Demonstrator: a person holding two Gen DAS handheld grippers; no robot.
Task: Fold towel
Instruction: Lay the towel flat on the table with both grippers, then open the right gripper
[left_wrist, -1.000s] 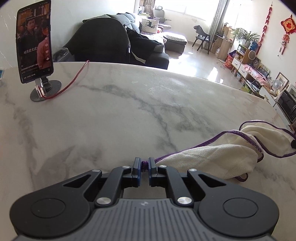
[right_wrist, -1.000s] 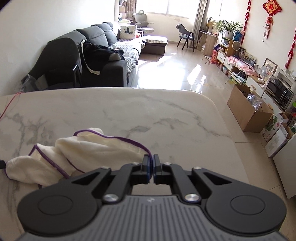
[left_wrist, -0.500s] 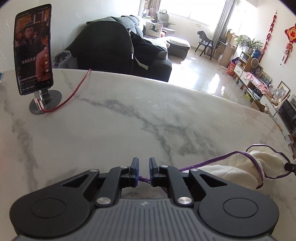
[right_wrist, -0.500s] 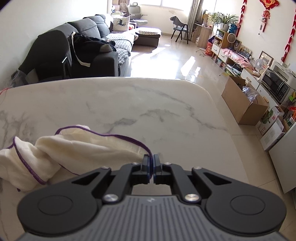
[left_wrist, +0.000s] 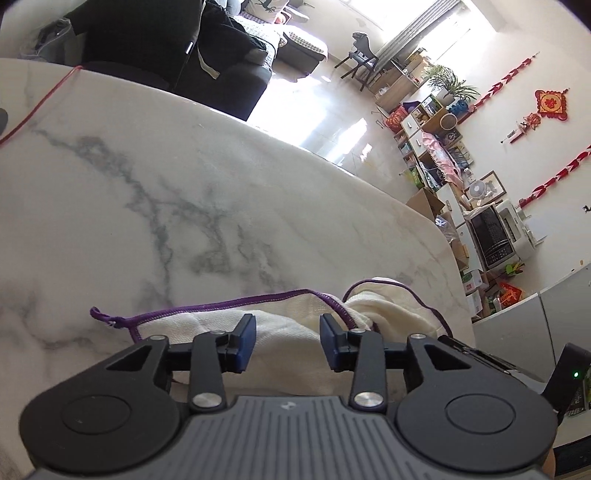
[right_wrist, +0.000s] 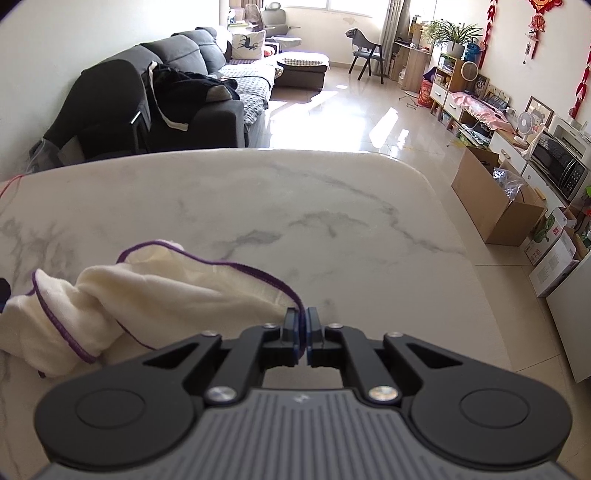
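Two fisheye views look forward along handheld grippers over a white marble table (left_wrist: 207, 192) veined in grey.

In the left wrist view, a thin red cable (left_wrist: 40, 99) crosses the table's far left corner. A cream towel (left_wrist: 280, 332) with purple stitched edging lies bunched on the table at the near edge, running left to right. Its left corner, with a small purple loop, lies flat on the marble; its right part rises in a rumpled fold. The left gripper (left_wrist: 287, 345) is released, its blue-padded fingers (left_wrist: 243, 343) spread wide apart above the cloth, gripping nothing. The towel shows in the gap between them. At the far right, part of a black device with a green light shows beside the towel. Beyond the table are a dark sofa (left_wrist: 229, 59) and cluttered shelves (left_wrist: 436, 140).

In the right wrist view, the same towel (right_wrist: 155, 295) lies crumpled to the left of centre on the table (right_wrist: 332, 229), twisted into a loose roll. Its purple edge runs right and down into the right gripper (right_wrist: 302, 328), which is clenched on that edge, fingers pressed together. To the right, past the table's rim, a cardboard box (right_wrist: 495, 206) stands on the tiled floor. A microwave (right_wrist: 557, 166) sits on a low cabinet at the far right.
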